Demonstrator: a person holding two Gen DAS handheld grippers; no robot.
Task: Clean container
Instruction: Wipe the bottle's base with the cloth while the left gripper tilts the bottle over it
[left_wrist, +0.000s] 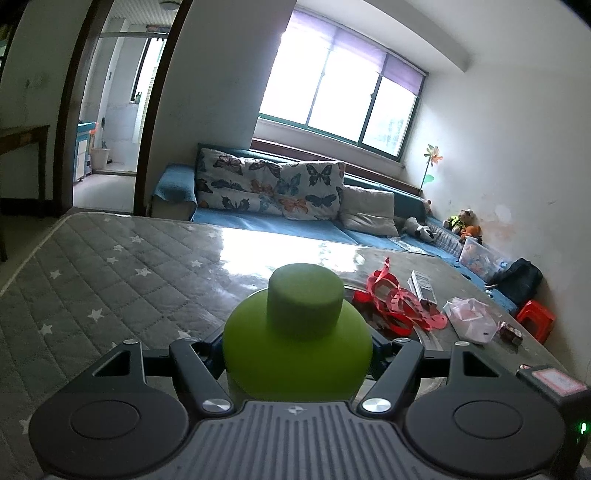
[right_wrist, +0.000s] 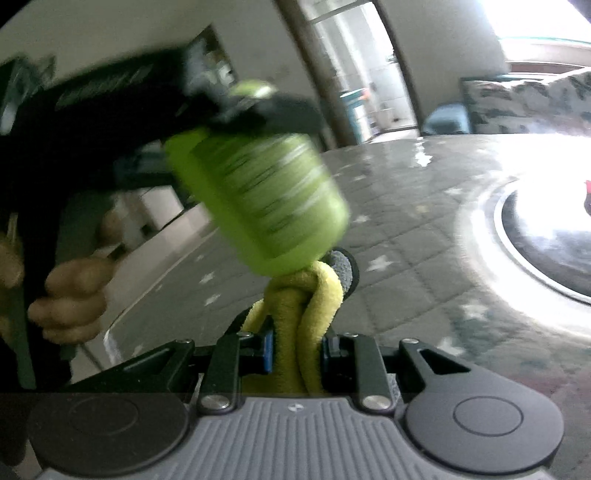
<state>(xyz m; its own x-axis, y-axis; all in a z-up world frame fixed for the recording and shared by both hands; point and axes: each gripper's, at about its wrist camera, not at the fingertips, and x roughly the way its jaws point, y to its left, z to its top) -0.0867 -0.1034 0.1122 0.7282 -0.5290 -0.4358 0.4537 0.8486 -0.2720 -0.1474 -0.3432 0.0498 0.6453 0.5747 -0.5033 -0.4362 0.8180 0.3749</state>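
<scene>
Container (left_wrist: 295, 332), a bright green bottle with a darker green cap, sits low in the middle of the left wrist view, clamped by its body between the 2 fingers of the left gripper (left_wrist: 297, 349) and held above the table. In the right wrist view the same container (right_wrist: 258, 199) appears in the upper middle of the frame, tilted and blurred, with its base pointing down toward the camera. The right gripper (right_wrist: 297, 356) is closed on a yellow cloth (right_wrist: 306, 314), and the folded top of this cloth touches the base edge of the container. I judge that the wiping is in progress at the bottom of the bottle; the blur hides any dirt, so how much is already clean and how much is left cannot be told. A hand (right_wrist: 70, 299) holding the left tool shows at the lower left of the right view. Around them, the table (left_wrist: 110, 266) has a grey quilted cover with white stars under a shiny sheet. At the right of the left view lie red ribbon (left_wrist: 395, 302) and a pink plastic bag (left_wrist: 469, 317), well apart from the work. A sofa with butterfly cushions (left_wrist: 269, 184) stands behind. Nothing blocks the 2 tools.
</scene>
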